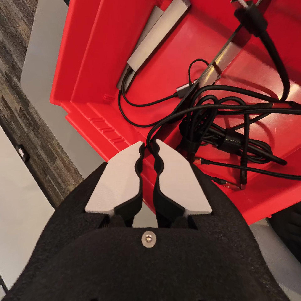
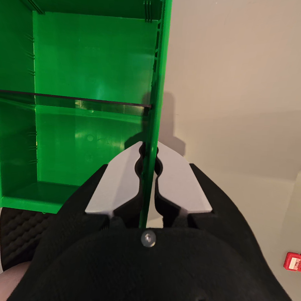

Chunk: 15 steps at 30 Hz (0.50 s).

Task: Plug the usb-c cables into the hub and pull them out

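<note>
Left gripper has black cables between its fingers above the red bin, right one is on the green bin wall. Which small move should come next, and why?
Probably lift the left gripper slightly to draw its black cable out of the tangle in the red bin. The grey hub lies apart and unplugged there, while the right gripper only clamps the green bin wall.

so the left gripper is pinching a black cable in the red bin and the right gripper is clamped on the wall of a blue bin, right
Not quite: the bin is green, not blue, as the right wrist view shows. The right gripper is clamped on its side wall. The rest holds: the left gripper pinches a black cable in the red bin.
</note>
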Tool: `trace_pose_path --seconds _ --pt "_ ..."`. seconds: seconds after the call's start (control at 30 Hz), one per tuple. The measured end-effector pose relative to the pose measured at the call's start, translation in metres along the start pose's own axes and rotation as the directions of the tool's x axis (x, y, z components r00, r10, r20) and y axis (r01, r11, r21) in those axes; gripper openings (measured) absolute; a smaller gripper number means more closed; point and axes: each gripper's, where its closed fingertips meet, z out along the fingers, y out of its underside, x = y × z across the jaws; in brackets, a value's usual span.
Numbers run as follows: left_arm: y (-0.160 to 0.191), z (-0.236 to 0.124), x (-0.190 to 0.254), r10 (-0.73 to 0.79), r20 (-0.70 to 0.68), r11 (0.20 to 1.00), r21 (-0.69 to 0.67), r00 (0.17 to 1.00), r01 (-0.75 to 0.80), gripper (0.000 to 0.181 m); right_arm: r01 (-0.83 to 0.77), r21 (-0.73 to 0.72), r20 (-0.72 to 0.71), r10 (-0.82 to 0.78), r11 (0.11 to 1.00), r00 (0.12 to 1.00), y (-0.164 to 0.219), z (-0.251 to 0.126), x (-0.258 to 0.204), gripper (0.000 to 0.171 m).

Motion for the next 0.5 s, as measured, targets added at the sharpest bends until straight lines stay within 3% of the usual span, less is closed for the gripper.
trace_pose_path --seconds 0.5 --pt "-0.0017 0.0027 -0.0082 -0.033 0.002 0.998 0.056 0.999 0.033 0.008 0.026 -0.015 -0.035 -0.027 1.000 0.999 -0.0003 -0.0005 0.0017 0.013"
